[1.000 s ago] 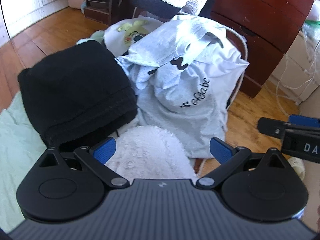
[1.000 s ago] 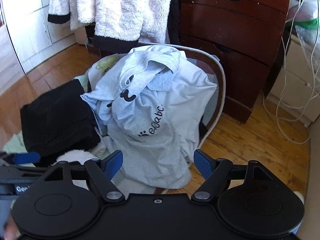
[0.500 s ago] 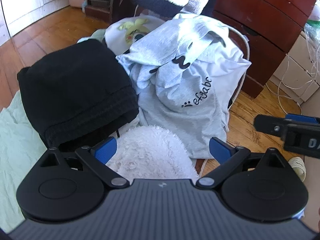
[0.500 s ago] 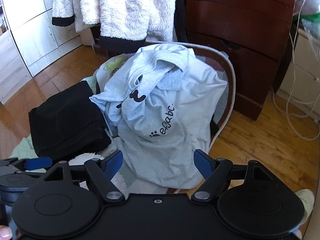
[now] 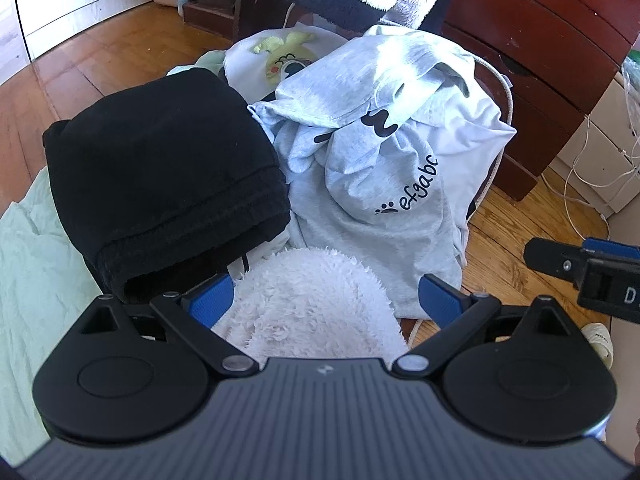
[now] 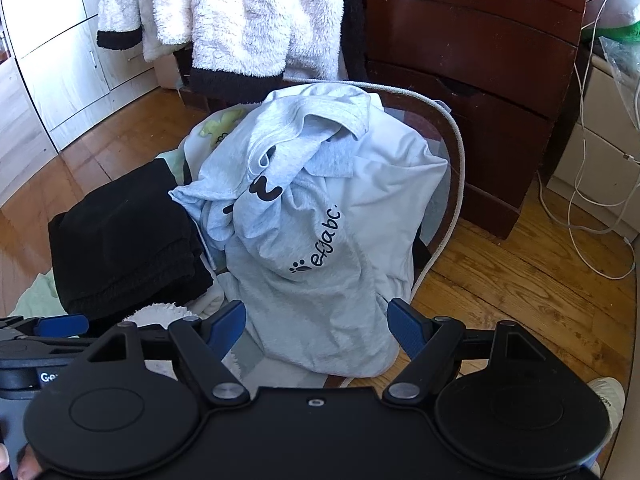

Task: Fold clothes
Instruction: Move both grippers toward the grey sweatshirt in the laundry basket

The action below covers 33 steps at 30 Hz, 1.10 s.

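Both the left hand-held gripper (image 5: 325, 294) and right hand-held gripper (image 6: 316, 322) have edged nearer the crumpled light-grey printed sweatshirt (image 6: 320, 240), jaws wide apart and empty; picking looks imminent.

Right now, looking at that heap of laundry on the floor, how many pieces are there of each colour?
Black: 1, the folded black garment
Light grey: 1, the printed sweatshirt
White fluffy: 1, the fleece piece
White with a yellow cartoon: 1, the small top
Pale green: 1, the sheet
Total: 5 that I can tell apart; more may be hidden.
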Tool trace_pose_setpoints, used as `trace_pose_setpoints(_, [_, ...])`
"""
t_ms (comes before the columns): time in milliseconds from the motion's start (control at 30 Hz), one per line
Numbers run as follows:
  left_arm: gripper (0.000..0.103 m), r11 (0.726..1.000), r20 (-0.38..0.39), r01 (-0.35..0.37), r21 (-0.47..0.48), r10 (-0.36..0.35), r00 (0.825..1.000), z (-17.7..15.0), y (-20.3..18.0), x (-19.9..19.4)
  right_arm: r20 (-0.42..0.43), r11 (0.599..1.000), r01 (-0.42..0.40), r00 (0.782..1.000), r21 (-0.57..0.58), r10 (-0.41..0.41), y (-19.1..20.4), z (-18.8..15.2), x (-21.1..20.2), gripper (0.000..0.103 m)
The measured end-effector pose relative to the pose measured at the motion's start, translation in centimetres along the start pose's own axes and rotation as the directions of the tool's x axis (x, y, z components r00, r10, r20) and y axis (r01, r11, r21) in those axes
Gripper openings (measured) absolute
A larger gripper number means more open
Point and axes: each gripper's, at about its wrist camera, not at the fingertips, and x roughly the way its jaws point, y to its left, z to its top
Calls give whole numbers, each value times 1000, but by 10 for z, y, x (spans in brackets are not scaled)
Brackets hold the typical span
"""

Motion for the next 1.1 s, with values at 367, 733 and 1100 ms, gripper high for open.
trace_pose_setpoints(367, [101,999,21,-25,-19,26,999,1,6,1,-15,1000,-1,1000,-22,1,5,-2,11,82])
trace_pose_setpoints(733, [100,991,82,-12,-130,23,996,4,22,29,4,999,-43,999,24,43,-9,-1,30,82])
trace_pose_setpoints(1100, [85,996,49,69,-59,-66,997,45,13,100,133,986,-166,978,7,164,-32,10,100,76])
